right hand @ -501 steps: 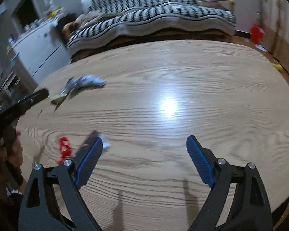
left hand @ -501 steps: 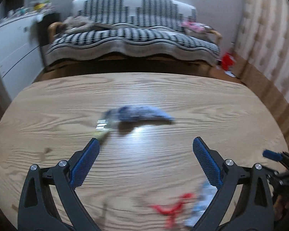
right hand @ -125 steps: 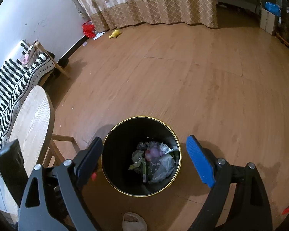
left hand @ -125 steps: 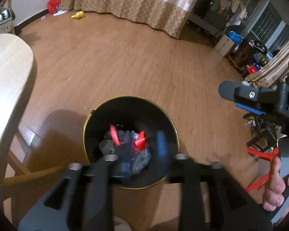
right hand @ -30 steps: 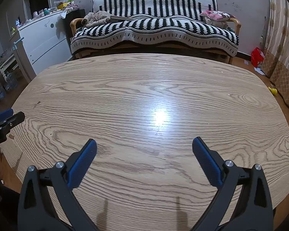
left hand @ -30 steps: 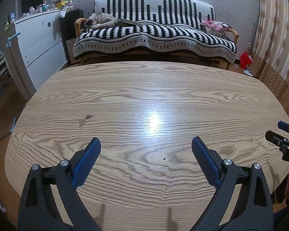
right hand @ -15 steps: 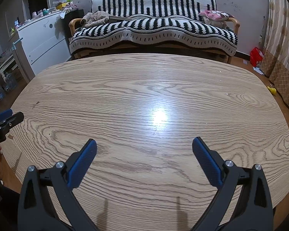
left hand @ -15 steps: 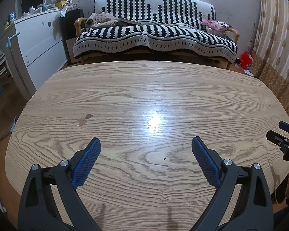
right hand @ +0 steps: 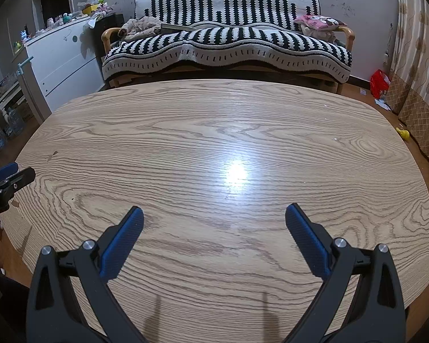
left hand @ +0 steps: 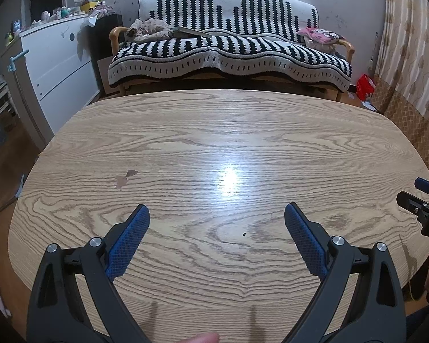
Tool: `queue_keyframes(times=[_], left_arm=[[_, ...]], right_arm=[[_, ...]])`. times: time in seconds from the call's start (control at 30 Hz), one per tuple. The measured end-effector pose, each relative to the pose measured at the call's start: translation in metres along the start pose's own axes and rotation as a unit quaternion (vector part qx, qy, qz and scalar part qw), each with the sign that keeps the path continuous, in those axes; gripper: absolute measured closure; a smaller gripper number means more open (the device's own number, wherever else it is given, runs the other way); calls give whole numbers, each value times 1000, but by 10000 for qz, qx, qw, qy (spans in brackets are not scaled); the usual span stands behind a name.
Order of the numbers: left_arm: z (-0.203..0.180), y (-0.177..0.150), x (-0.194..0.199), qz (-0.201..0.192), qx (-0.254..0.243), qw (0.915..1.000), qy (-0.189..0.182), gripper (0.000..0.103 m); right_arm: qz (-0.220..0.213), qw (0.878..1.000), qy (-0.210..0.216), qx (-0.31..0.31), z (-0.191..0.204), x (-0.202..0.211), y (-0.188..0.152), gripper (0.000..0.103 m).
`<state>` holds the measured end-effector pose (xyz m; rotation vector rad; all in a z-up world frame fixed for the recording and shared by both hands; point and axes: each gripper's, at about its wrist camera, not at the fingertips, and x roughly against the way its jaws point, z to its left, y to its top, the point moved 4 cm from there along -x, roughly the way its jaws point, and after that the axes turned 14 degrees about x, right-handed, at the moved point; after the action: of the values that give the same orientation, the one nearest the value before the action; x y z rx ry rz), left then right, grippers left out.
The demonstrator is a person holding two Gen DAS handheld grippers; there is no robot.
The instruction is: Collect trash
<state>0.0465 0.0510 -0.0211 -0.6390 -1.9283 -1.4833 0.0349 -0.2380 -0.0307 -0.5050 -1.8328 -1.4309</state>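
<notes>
My left gripper (left hand: 216,211) hangs open over the near half of the oval wooden table (left hand: 214,131), with nothing between its blue pads. My right gripper (right hand: 214,210) is open too, held just above the same table (right hand: 214,120) and holding nothing. No wrapper or other trash shows on the wood in either view. A small brown stain (left hand: 124,178) and a dark speck (left hand: 244,234) mark the surface. At the right edge of the left wrist view a right gripper finger (left hand: 414,204) pokes in. The trash bin is out of view.
A sofa with a black-and-white cover (left hand: 228,54) stands just behind the table. A white dresser (left hand: 54,65) is at the left, a curtain (left hand: 409,57) at the right. On the floor lie a red bag (right hand: 380,84) and a yellow toy (right hand: 403,133).
Wrappers lay on the table 16.7 s ago, and 4.2 s ago both grippers hung over the black bin. Over the last second both grippers have barely moved above the table.
</notes>
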Motion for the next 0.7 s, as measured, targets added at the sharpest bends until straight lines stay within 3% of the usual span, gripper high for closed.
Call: queue_keyframes(times=[0.3,0.7], left_arm=[[-2,2,3,-24,-40,9999,-115,11],[-2,6,0,-14,-95,9999,47,11]], right_arm=[[2,10000,-3,-5,-1,0,-1,7],[10,10000,0,-20,-6,2,-2,7]])
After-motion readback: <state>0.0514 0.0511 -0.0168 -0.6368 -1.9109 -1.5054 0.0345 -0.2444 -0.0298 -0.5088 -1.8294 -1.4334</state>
